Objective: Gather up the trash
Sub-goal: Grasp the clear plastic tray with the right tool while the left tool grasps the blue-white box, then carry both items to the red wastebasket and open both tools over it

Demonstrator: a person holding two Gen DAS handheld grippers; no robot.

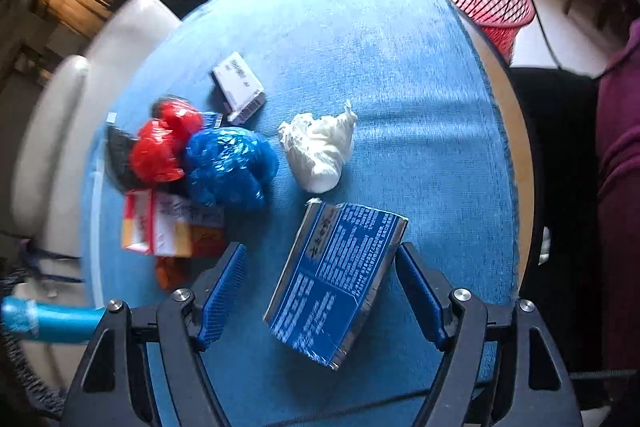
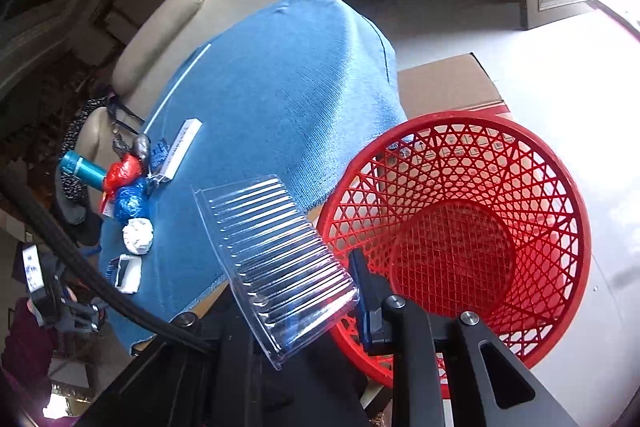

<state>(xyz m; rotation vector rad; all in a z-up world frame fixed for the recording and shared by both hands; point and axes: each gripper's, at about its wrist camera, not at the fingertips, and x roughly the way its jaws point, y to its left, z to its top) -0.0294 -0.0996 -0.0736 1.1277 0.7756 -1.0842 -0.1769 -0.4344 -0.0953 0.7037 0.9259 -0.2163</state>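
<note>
Trash lies clustered on the blue-covered bench (image 1: 400, 75): a blue printed carton (image 1: 334, 283), a white crumpled wad (image 1: 318, 151), a blue crumpled bag (image 1: 230, 167), a red crumpled bag (image 1: 164, 147) and a small white box (image 1: 240, 87). The left claw (image 1: 320, 291) stands wide, its fingers flanking the blue printed carton without touching it. The right claw (image 2: 320, 307) grips a clear ribbed plastic tray (image 2: 276, 259), held just beside the rim of the red mesh basket (image 2: 560, 187), off the bench's right edge.
</note>
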